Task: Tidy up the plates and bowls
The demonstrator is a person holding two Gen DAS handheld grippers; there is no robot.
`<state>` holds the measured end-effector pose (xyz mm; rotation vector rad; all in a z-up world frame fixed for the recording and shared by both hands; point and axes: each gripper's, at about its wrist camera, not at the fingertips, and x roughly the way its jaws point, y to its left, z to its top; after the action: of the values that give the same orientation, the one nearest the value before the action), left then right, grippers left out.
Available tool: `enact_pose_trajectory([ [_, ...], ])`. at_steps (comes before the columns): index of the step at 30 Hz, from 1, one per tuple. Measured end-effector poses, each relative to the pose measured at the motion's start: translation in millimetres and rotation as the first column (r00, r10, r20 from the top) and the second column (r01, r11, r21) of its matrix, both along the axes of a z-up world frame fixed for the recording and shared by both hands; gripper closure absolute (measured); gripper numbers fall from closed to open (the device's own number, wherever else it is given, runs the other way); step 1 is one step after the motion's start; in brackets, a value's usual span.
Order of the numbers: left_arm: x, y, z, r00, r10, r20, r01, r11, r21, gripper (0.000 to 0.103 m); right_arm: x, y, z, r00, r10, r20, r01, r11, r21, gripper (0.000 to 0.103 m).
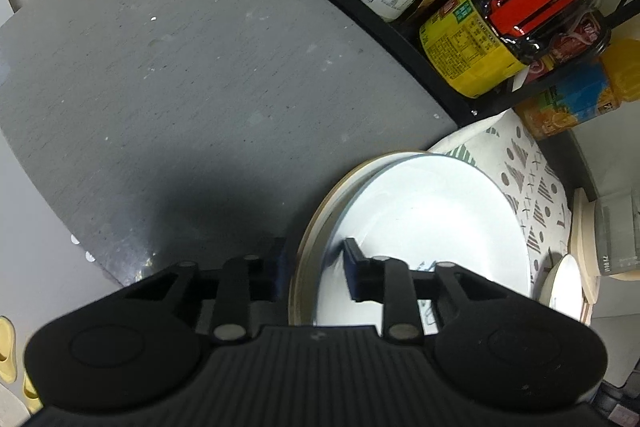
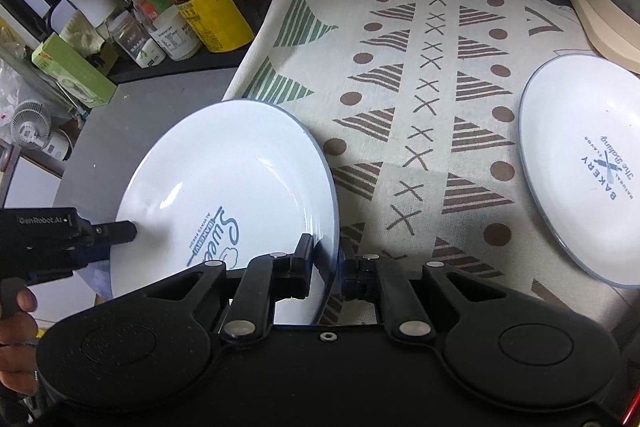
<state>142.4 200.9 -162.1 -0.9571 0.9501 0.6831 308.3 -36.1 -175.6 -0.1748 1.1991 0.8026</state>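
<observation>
Both grippers are on the same large white round plate with the blue "Sweet" print [image 2: 224, 187], one at each side; the right gripper [image 2: 325, 267] is pinched onto its near rim, 1 finger above and 1 below, while the left gripper [image 1: 316, 267] is clamped on the opposite rim, its upper finger lying on the glazed face. The plate sits tilted, half over the grey round tabletop [image 1: 180, 75] and half over the cream patterned cloth [image 2: 420, 87]; from the left wrist view a tan-edged rim [image 1: 316, 227] shows just under it — perhaps a second plate, though I cannot tell. A smaller white dish printed "Bakery" [image 2: 580, 167] lies well apart on the cloth.

I'd judge the plate stiff, fairly heavy and fragile — glossy too, so slippery between hard fingers; the rim is the only sensible hold, and 2 opposite grips look wise, since a one-sided pinch would let it swing or slide.
</observation>
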Motion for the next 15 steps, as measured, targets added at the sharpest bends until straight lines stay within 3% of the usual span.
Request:
enact_pose_trajectory([
  [7,-0.6,2.2,1.8,1.000,-0.007,0.009,0.007,1.000,0.004,0.082,-1.6,4.1,-3.5,1.000,-0.003,0.000,0.003,1.000,-0.022,0.084],
  [15,-2.1,2.5,2.2,1.000,0.006,0.012,-0.006,1.000,0.010,0.084,-0.5,6.5,-6.0,1.000,-0.009,-0.016,0.009,1.000,-0.018,0.084],
])
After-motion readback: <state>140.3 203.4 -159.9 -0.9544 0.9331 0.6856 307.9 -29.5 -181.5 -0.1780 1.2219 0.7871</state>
